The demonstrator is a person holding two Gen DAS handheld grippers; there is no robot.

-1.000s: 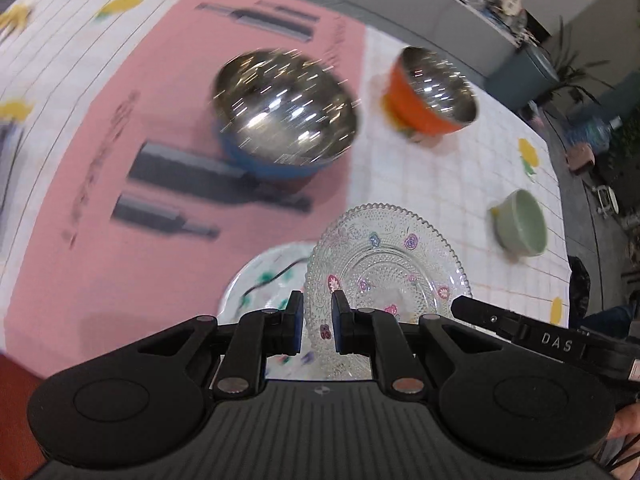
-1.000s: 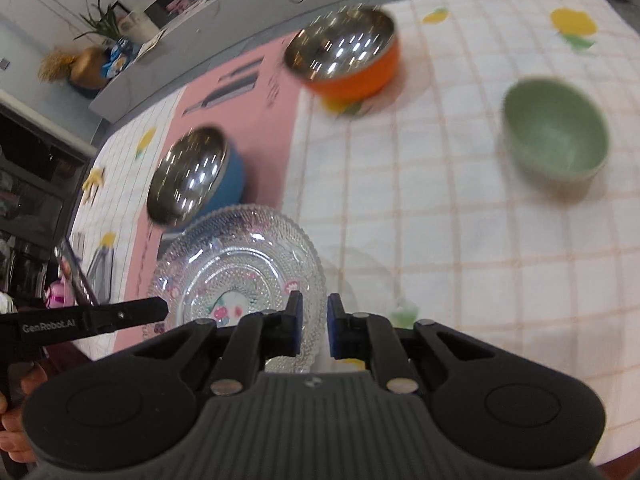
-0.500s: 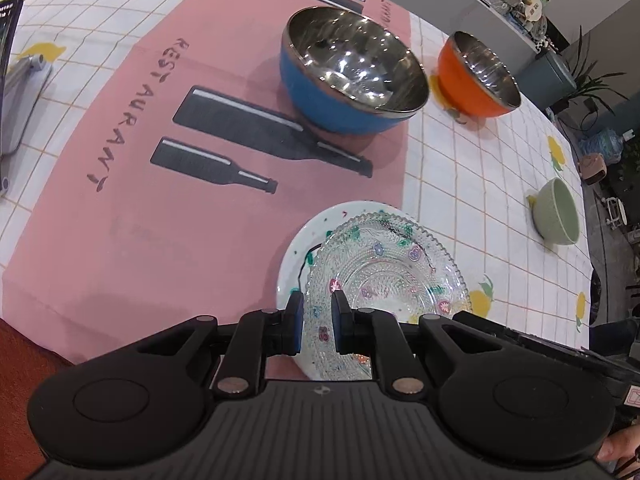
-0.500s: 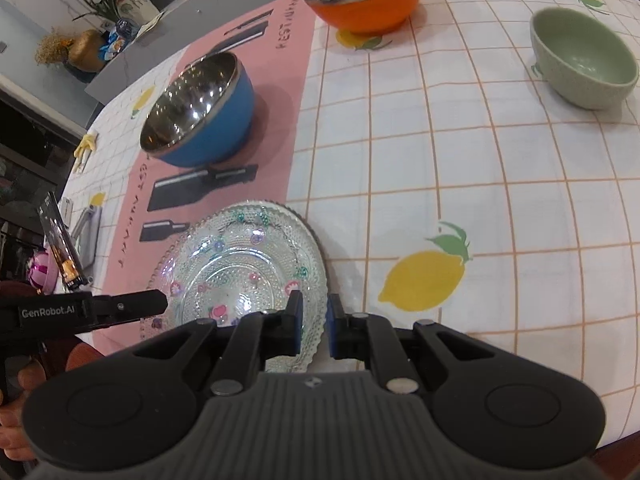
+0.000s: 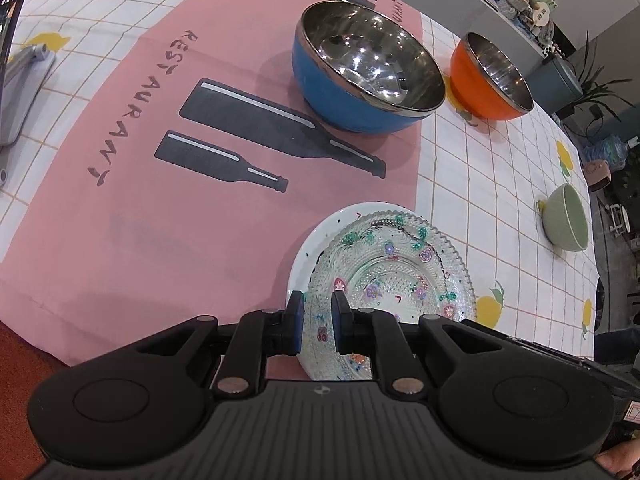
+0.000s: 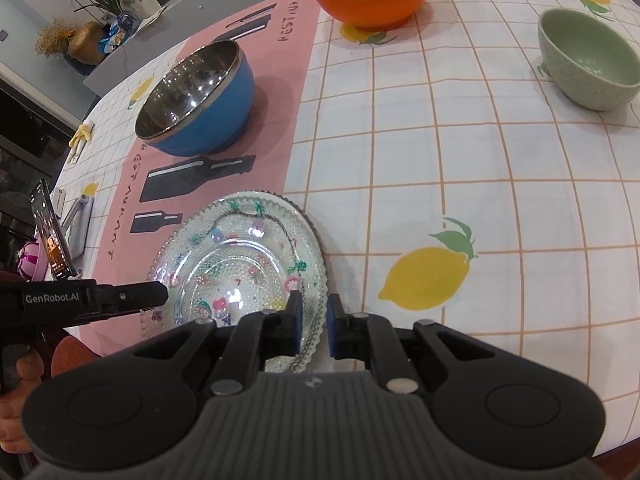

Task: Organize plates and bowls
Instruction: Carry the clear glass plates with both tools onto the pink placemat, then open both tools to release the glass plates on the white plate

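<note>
A clear glass plate point(image 5: 400, 272) with small painted flowers lies on a white plate point(image 5: 320, 232) near the table's front edge; it also shows in the right wrist view point(image 6: 244, 264). My left gripper point(image 5: 317, 322) is shut on the glass plate's left rim. My right gripper point(image 6: 314, 322) is shut on its right rim. A blue steel bowl point(image 5: 360, 76), an orange steel bowl point(image 5: 488, 80) and a green bowl point(image 5: 566, 224) stand farther back.
A pink placemat point(image 5: 160, 160) with bottle prints covers the left of the checked lemon tablecloth point(image 6: 480, 160). A phone on a stand point(image 6: 48, 232) is at the far left. The table's front edge is just below both grippers.
Both grippers have lowered the glass plate from above the table down onto the white plate. The view has steadied and moved toward the front edge.
</note>
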